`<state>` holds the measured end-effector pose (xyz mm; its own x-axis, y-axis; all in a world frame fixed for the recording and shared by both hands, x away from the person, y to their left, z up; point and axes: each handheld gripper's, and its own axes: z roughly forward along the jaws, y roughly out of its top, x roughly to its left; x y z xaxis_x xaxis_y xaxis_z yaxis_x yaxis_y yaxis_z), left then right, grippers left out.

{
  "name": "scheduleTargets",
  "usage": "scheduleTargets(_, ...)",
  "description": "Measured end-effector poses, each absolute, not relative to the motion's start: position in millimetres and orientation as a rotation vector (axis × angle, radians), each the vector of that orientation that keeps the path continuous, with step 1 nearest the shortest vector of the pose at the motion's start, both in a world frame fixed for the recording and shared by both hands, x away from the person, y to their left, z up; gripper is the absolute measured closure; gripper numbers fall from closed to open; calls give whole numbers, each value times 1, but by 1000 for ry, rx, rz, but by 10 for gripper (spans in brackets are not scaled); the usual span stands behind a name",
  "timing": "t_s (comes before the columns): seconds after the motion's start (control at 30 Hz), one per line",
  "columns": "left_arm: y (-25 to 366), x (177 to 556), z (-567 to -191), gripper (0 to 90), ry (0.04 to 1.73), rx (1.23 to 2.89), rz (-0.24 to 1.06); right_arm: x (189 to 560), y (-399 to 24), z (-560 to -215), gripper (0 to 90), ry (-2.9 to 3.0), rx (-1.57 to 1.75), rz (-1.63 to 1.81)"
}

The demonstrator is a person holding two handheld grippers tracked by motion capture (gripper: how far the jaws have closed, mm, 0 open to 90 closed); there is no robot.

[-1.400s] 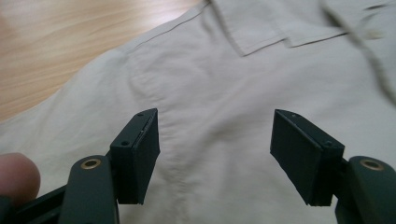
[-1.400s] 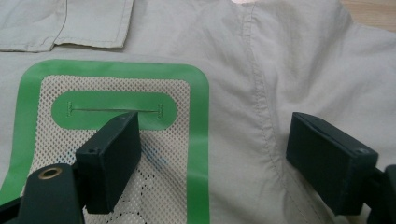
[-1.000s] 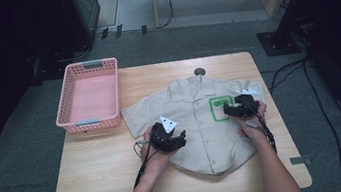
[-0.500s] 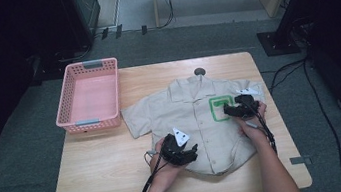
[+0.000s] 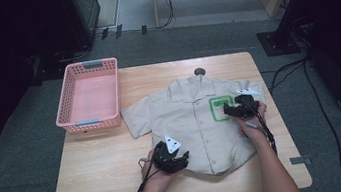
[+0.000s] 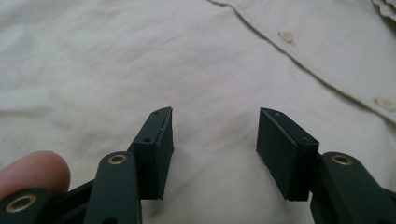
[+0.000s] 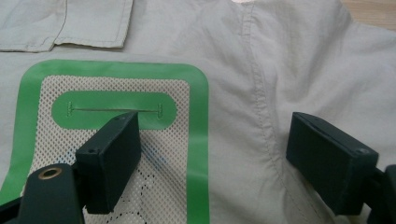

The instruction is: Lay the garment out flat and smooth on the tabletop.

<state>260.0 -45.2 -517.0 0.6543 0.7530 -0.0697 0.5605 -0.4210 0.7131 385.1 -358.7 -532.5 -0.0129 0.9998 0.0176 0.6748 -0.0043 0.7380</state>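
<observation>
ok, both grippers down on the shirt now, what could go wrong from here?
1. The left gripper has been closing with flat shirt cloth between its fingers; it may slip off or pinch both layers.
2. The right gripper straddles the green pocket patch edge, so a grab may bunch the stiff patch.
3. The shirt hem lies near the table edge; pulling could drag it off.

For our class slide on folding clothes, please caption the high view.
Two hand-held grippers, left gripper and right gripper, rest on a beige shirt beside a pink basket.

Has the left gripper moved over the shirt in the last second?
Yes. The left gripper slid toward the shirt's bottom hem, away from the pink basket, jaws closing on nothing.
</observation>
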Motion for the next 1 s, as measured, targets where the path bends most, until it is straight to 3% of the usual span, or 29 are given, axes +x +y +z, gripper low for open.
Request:
scheduleTargets(0.43, 22, 236, -511, 543, 1107, 2060, 351, 385, -359, -532, 179, 1742, 1732, 786)
scheduleTargets(0.6, 26, 228, -518, 562, 1106, 2084, 364, 385, -359, -532, 179, 1743, 1731, 784)
scheduleTargets(1.0, 16, 242, -523, 492, 1133, 2059, 410, 386, -359, -532, 178, 1739, 1735, 784)
